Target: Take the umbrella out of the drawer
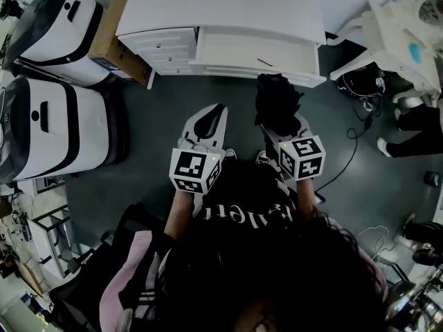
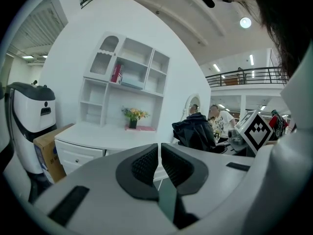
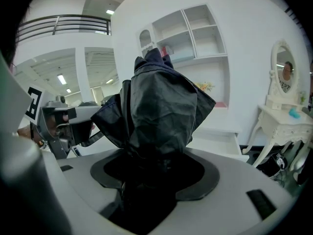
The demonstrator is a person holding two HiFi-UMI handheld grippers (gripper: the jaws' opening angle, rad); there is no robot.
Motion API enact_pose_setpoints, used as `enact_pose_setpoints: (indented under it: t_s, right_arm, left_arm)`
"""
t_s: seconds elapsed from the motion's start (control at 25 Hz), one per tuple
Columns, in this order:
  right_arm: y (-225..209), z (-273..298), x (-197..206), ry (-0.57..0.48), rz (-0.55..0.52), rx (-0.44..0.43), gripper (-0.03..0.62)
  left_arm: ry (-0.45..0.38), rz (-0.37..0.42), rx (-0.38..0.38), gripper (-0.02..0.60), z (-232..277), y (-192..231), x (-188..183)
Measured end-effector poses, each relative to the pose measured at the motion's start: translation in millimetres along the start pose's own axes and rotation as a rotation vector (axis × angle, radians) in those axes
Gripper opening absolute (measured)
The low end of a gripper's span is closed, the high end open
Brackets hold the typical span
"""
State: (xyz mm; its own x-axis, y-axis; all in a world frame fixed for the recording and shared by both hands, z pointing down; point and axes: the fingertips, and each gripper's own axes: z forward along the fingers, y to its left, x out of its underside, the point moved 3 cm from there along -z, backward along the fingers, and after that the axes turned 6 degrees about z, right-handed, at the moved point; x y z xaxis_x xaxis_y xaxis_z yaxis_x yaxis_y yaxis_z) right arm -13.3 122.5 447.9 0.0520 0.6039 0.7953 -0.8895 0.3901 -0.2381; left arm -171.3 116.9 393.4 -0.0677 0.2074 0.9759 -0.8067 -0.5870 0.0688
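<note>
A folded black umbrella [image 1: 277, 102] [image 3: 156, 111] stands up out of my right gripper [image 1: 280, 126] [image 3: 155, 163], whose jaws are shut on its lower part. It is held over the dark floor, in front of the white desk's open drawer [image 1: 257, 55] [image 3: 220, 141]. My left gripper [image 1: 208, 123] [image 2: 159, 164] is beside it on the left, shut with its ribbed pads nearly touching and nothing between them. In the left gripper view the umbrella [image 2: 194, 131] shows to the right.
The white desk [image 1: 221, 5] has small shut drawers [image 1: 166, 47] at its left. A cardboard box [image 1: 114, 37] and two white-and-black machines [image 1: 59, 126] stand at the left. A white dressing table [image 1: 405, 37] and floor cables [image 1: 353, 140] are at the right.
</note>
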Motion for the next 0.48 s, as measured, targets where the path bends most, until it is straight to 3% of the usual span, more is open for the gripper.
enact_pose_setpoints:
  t_s: [0.48]
  right_arm:
    - [5.5,-21.3,-0.1,-0.015,0.005,-0.044,0.282]
  left_arm:
    - [-0.022,-0.006,-0.003,0.029,-2.2,-27.5,-9.5]
